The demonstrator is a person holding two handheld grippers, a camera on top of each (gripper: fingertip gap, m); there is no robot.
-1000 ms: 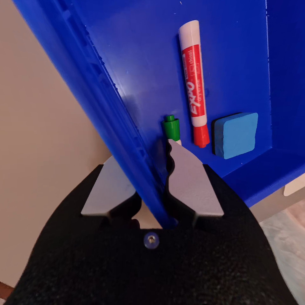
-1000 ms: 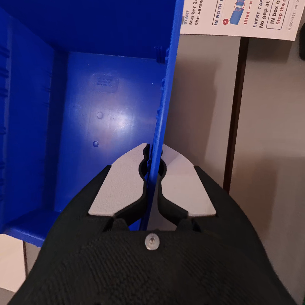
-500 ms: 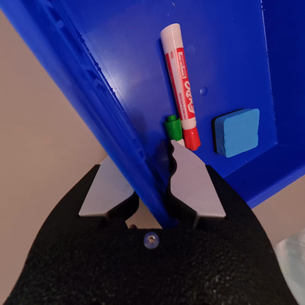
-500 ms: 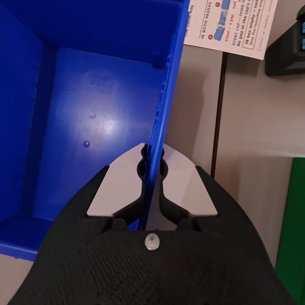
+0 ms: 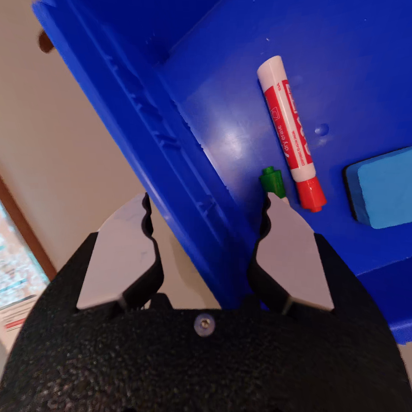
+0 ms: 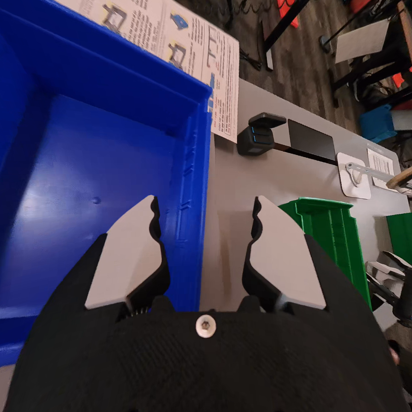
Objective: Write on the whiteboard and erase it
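A blue bin (image 5: 178, 156) holds a red-capped marker (image 5: 289, 133), a green-capped marker (image 5: 272, 182) partly hidden behind my right finger, and a light blue eraser (image 5: 388, 189) on its floor. My left gripper (image 5: 207, 196) is open, its jaws straddling the bin's left wall without gripping it. My right gripper (image 6: 205, 198) is open, its jaws either side of the bin's right wall (image 6: 196, 178), with the left finger over the inside of the bin. No whiteboard is in view.
A grey table (image 6: 278, 174) carries a printed sheet (image 6: 189, 40) behind the bin, a black device (image 6: 256, 138), a dark pad (image 6: 312, 142), a white pad (image 6: 352, 178) and a green bin (image 6: 330, 234) to the right. Floor and furniture lie beyond.
Both grippers were shut on the bin's side walls and have opened, letting go of them. The right wrist view has swung to show more of the table.
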